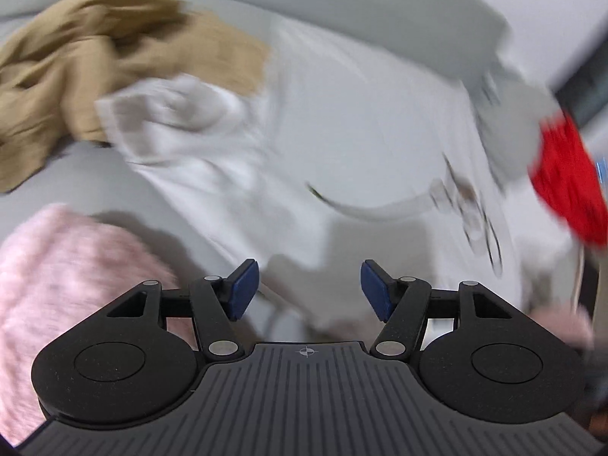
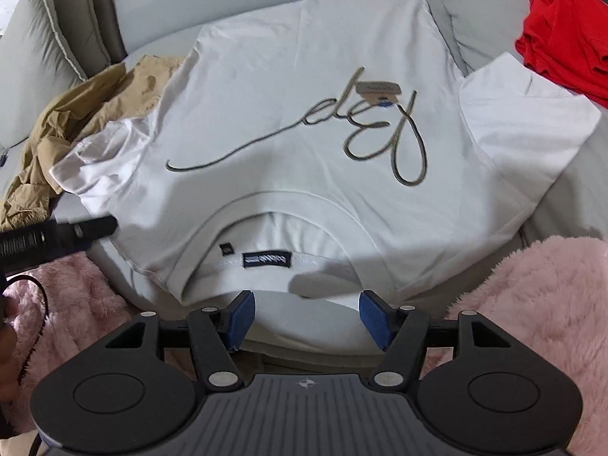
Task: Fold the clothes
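Here, the grey sofa (image 2: 266, 11) is filling both views, its back cushions (image 2: 41, 38) standing in the upper left of the right wrist frame. A white T-shirt (image 2: 304, 144) is lying spread front-up across the seat in the middle of that frame, its collar (image 2: 273, 209) toward the bottom and its hem toward the top, with a looping script logo (image 2: 380, 133) across the chest. Its sleeve on the right of the frame is lying flat; the one on the left is lying crumpled, touching a tan garment (image 2: 76, 114) bunched at the left edge. Pink fluffy fabric (image 2: 532, 296) is showing in both lower corners. A folded red garment (image 2: 562, 38) is sitting in the upper right.

The right tongs (image 2: 307, 319) are hovering just below the collar, jaws standing apart with nothing between them. The left tongs (image 1: 309, 289) are gaping wide and empty in their own blurred view; in the right wrist frame they are poking in from the left edge near the crumpled sleeve. A dark neck label (image 2: 266, 259) is showing inside the collar.
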